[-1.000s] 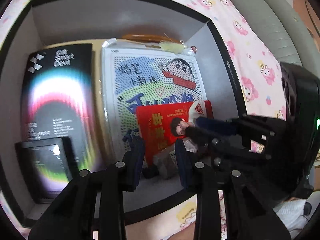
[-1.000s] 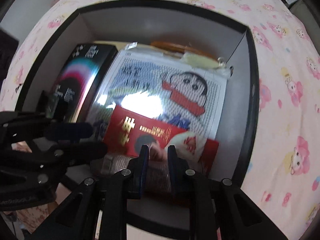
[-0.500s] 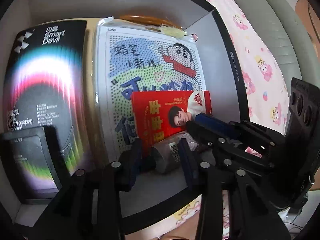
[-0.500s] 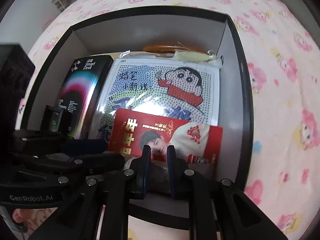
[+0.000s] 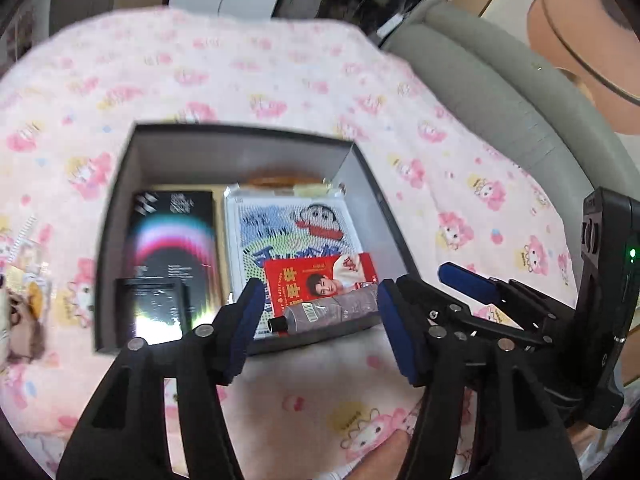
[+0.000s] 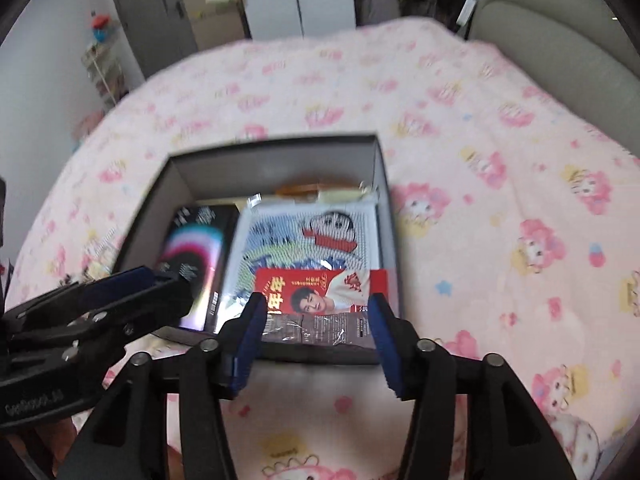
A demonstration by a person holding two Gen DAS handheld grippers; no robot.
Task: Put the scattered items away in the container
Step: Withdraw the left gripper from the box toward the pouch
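Note:
A black open box (image 5: 120, 216) (image 6: 160, 200) sits on the pink bedspread. Inside lie a black rainbow-print package (image 5: 172, 240) (image 6: 196, 248), a cartoon bead sheet (image 5: 288, 228) (image 6: 320, 232), a red packet (image 5: 320, 280) (image 6: 320, 288), a small black box (image 5: 156, 312) and a grey tube (image 5: 332, 312) (image 6: 320, 328) along the near wall. My left gripper (image 5: 320, 328) is open and empty, just above the box's near edge. My right gripper (image 6: 316, 336) is open and empty, also at the near edge. Each shows in the other's view, the right (image 5: 468, 284) and the left (image 6: 116, 284).
The pink cartoon bedspread (image 6: 500, 200) surrounds the box. Small items (image 5: 20, 280) lie on the bed left of the box. A grey headboard (image 5: 500, 80) (image 6: 560, 40) runs along the right. Wardrobes and a door stand beyond the bed.
Both grippers opened and pulled back and up out of the box. The grey tube now lies released in the box against the near wall.

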